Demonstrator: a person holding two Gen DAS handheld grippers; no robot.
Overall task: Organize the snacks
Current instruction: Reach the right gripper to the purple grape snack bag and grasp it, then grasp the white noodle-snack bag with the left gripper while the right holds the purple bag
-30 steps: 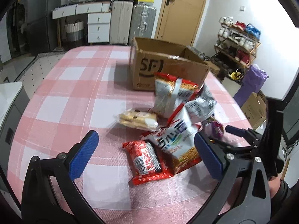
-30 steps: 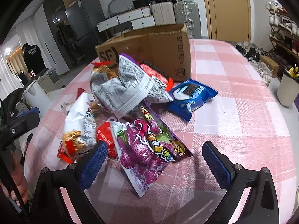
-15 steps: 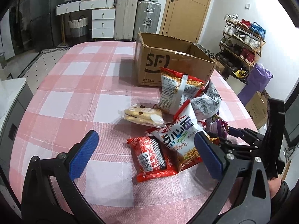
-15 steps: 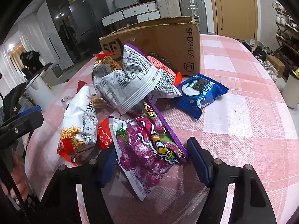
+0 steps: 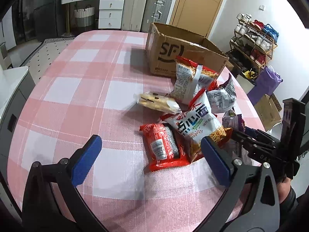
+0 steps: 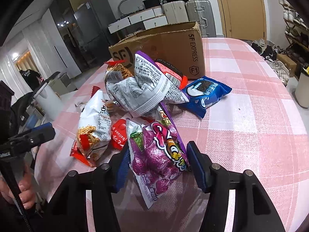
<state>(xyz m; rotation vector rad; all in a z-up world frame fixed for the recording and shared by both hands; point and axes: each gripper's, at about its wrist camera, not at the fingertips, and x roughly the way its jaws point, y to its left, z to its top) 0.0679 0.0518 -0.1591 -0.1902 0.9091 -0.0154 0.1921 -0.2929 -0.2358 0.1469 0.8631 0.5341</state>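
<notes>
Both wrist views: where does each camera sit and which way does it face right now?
Left wrist: on the left gripper, angled down across the table at the red packet; the right gripper's frame shows at right.
Right wrist: on the right gripper, angled down, its jaws just closing onto the purple candy bag; a hand shows at left.
Shared: cardboard box, noodle bag.
</notes>
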